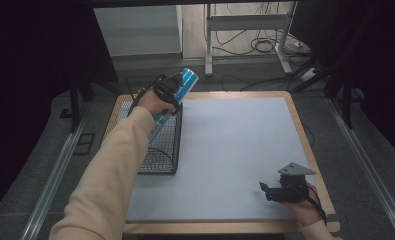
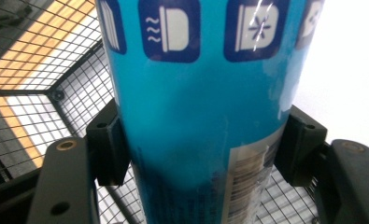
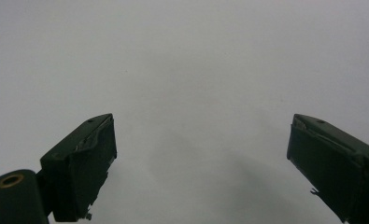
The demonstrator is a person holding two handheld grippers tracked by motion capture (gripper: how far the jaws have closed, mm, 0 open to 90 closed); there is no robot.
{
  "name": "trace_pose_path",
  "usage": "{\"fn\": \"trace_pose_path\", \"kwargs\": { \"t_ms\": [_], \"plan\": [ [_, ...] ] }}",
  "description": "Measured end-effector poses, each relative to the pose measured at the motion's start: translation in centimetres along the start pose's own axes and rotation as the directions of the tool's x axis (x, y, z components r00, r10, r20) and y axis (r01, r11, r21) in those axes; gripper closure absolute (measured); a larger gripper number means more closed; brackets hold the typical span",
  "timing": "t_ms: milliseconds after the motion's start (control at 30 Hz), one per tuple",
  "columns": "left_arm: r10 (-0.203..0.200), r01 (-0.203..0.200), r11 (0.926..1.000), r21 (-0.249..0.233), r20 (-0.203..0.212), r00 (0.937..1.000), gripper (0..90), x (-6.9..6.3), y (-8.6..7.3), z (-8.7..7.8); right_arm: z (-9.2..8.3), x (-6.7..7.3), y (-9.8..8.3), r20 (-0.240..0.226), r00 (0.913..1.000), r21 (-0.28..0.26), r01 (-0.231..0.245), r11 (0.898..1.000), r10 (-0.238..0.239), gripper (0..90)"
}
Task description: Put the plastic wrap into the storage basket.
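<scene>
A blue cylindrical can (image 1: 185, 84) with white pictograms is clamped in my left gripper (image 1: 166, 94), tilted up to the right above the far end of a black wire basket (image 1: 161, 150). In the left gripper view the blue can (image 2: 201, 107) stands between both black pads (image 2: 108, 144), which press its sides, with the basket's mesh (image 2: 37, 70) below it. My right gripper (image 1: 265, 189) rests low at the near right of the grey mat (image 1: 225, 150). Its two jaws stand wide apart in the right gripper view, nothing between them (image 3: 201, 158).
The wire basket lies along the mat's left side on a wooden table (image 1: 305, 135). Dark floor rails (image 1: 60, 160) run on both sides. A metal desk frame (image 1: 245, 30) with cables stands beyond the table.
</scene>
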State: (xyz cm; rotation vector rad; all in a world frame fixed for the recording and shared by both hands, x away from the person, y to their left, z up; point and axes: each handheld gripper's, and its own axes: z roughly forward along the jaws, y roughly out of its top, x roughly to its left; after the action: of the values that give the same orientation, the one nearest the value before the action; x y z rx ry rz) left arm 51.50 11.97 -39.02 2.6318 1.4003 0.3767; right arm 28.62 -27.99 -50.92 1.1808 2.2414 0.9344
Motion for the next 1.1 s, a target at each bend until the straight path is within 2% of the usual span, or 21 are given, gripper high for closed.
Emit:
{"fn": "trace_pose_path", "kwargs": {
  "t_ms": [100,267,500,567,667,900,1100],
  "plan": [
    [-0.003,0.003,1.0,0.007,-0.006,1.0,31.5,0.2,0.0,0.8,0.0,0.0,0.0,0.002,1.0,0.001,-0.003,1.0,0.003,8.6],
    [-0.028,0.028,0.9995,0.012,0.01,0.9996,31.5,0.8,-0.1,1.9,0.0,-0.1,0.0,0.003,1.0,0.003,-0.005,1.0,0.005,8.6],
    [-0.059,0.059,0.9982,0.015,-0.008,0.9982,31.5,1.5,-0.1,3.0,0.1,-0.1,-0.1,0.005,1.0,0.005,-0.002,1.0,0.002,8.5],
    [-0.051,0.051,0.9984,0.026,-0.012,0.9986,31.5,1.6,-0.1,3.3,0.1,0.0,-0.1,0.004,1.0,0.007,-0.002,1.0,0.001,8.7],
    [-0.06,0.06,0.9977,0.032,-0.01,0.9982,31.5,1.7,0.0,3.9,0.1,0.0,-0.1,0.003,1.0,0.006,0.0,1.0,0.0,8.8],
    [-0.097,0.097,0.9948,0.03,-0.013,0.9952,31.4,2.3,-0.1,4.5,0.1,0.0,-0.1,0.003,1.0,0.006,0.0,1.0,0.0,8.8],
    [-0.094,0.094,0.9952,0.025,-0.017,0.9954,31.1,2.3,-0.1,4.6,0.1,0.1,0.0,0.002,1.0,0.006,0.004,1.0,-0.004,8.8]
  ]
}}
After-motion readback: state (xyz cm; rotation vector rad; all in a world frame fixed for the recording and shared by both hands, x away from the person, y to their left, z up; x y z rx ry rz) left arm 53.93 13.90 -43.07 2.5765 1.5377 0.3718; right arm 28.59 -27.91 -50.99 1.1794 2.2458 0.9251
